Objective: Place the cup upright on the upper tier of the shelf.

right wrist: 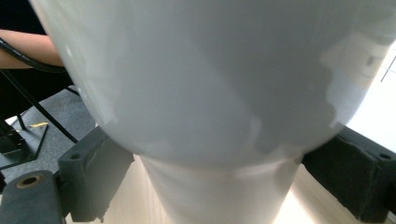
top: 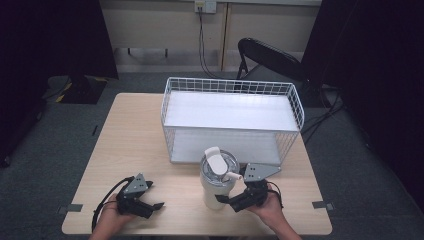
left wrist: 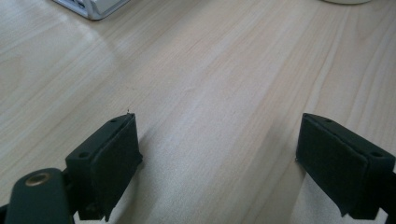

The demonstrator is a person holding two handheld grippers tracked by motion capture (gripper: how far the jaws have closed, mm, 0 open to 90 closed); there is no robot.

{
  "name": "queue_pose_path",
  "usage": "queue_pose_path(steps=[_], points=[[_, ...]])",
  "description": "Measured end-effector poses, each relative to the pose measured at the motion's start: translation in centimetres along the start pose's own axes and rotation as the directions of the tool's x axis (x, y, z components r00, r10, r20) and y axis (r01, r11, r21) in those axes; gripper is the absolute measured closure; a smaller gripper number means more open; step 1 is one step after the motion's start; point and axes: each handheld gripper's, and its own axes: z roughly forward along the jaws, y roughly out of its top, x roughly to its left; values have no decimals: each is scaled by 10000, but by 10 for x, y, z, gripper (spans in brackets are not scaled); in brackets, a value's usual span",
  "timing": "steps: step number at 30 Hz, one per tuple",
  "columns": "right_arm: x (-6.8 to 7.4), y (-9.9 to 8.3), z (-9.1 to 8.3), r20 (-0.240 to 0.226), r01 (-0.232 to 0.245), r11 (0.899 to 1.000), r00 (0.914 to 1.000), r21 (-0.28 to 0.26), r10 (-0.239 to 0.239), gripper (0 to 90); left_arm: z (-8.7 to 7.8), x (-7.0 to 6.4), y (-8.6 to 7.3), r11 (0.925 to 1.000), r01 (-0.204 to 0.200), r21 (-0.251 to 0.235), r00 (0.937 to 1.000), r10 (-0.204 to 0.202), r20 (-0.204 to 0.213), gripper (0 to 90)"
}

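Tumbler (top: 218, 179) stands on wooden table (top: 140, 145), right gripper (top: 231, 200) clasping it, left gripper (top: 152, 206) spread, grey carpet (top: 65, 135) below.

Right gripper view: white tumbler (right wrist: 210, 93) blurred, top and base cut off. High view: right gripper (top: 231, 201) fingertips partly hidden behind tumbler.
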Motion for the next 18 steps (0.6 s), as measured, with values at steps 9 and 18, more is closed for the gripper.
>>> queue_pose_path(steps=[9,18], points=[[-2,-3,9,-123,82,9992,9999,-398,-87,83,0,0,0,10000,0,-1,10000,0,-2,128],[-3,-5,14,-251,103,9973,9996,-723,-122,79,0,0,0,10000,-3,2,10000,3,1,128]])
